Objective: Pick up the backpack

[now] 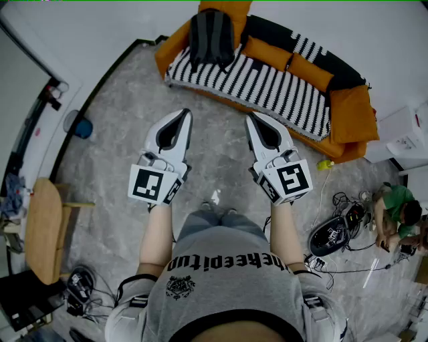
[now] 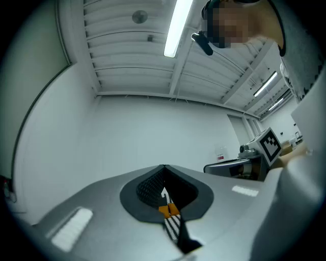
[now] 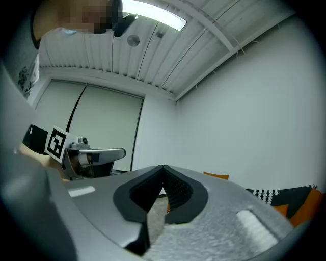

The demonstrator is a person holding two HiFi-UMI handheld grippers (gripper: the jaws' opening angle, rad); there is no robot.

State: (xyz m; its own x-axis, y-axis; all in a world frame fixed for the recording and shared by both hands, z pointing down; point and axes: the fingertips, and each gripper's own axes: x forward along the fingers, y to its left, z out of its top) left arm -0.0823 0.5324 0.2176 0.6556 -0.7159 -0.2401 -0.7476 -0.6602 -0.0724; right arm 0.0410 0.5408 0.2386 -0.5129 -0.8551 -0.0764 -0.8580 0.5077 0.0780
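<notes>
You hold both grippers out in front of you at about waist height, side by side and well apart, over the grey stone floor (image 1: 221, 157). Your left gripper (image 1: 183, 113) has its jaws closed, the tips meeting in a point with nothing clamped between them. In the left gripper view only a narrow slit shows below the tips, and through it you see a sliver of stripes and orange from the far side of the room. Your right gripper (image 1: 253, 117) is closed the same way, tips together and empty.

The backpack (image 1: 211, 37) is dark grey. It stands upright at the far left end of the sofa (image 1: 281, 93), on the black-and-white striped seat, with its back leaning against an orange cushion (image 1: 224, 9). It is well away from both grippers, straight ahead and slightly to the left of the gap between them. Neither gripper touches it.

To your near left stands a wooden chair (image 1: 44, 227). To your right, a person (image 1: 394, 208) in a green top sits on the floor among cables (image 1: 338, 260).
</notes>
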